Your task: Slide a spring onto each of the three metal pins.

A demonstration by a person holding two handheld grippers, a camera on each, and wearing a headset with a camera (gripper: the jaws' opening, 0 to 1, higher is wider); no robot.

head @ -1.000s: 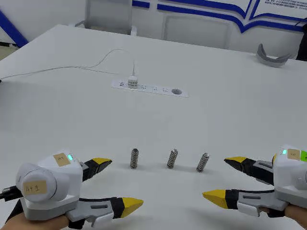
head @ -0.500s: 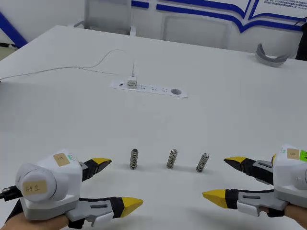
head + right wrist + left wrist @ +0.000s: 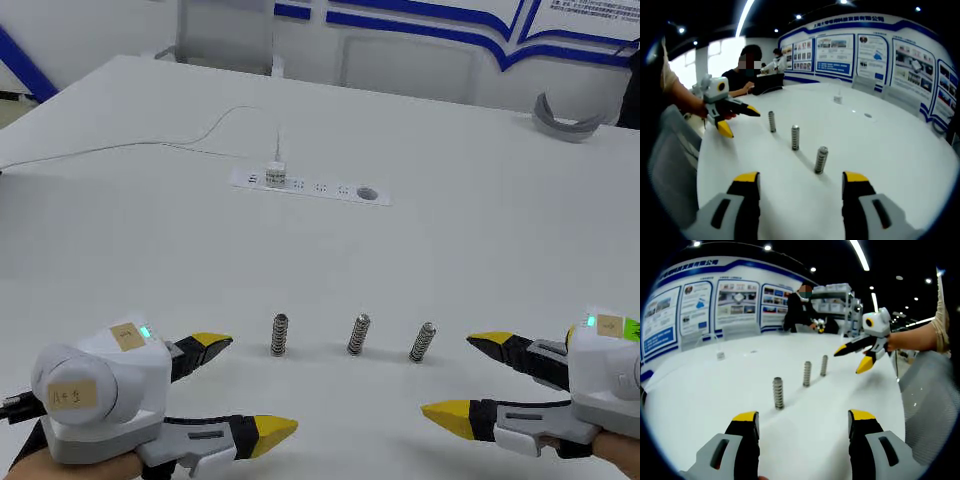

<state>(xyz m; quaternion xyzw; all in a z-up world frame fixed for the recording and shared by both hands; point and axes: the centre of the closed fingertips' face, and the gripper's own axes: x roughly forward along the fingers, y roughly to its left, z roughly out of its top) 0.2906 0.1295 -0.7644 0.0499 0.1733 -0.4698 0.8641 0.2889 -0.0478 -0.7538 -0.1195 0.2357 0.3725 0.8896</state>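
Springs: I see three grey coiled metal springs standing on end, each with a smooth, lighter metal tip at its top.
Count of springs: three, the left spring (image 3: 280, 334), the middle spring (image 3: 359, 333) and the right spring (image 3: 423, 340).
Where they are: in one row across the near part of the bench (image 3: 480, 230), set apart from one another and lying between my two grippers.
Lean: in the head view the left spring looks upright, while the middle and right ones lean a little to the right.
Pins: I cannot tell how far a pin runs inside each coil.
Left gripper (image 3: 260, 383): jaws spread wide with nothing between them, yellow tips pointing toward the row, near the left spring but apart from it.
Right gripper (image 3: 447, 374): jaws likewise spread and empty, yellow tips pointing at the row, near the right spring without touching it.
Count of grippers: two, each white-bodied with black fingers.
Bench: plain white, wide and matt.
Farther up the bench: one white power strip (image 3: 310, 185) with one plug (image 3: 275, 173) in it and a thin cable (image 3: 150, 143) trailing off to the left; one grey curved band (image 3: 568, 118) near the far right edge.
Room: a chair (image 3: 225, 30) beyond the bench, a white wall with blue trim and posters (image 3: 840, 47), and ceiling strip lights.
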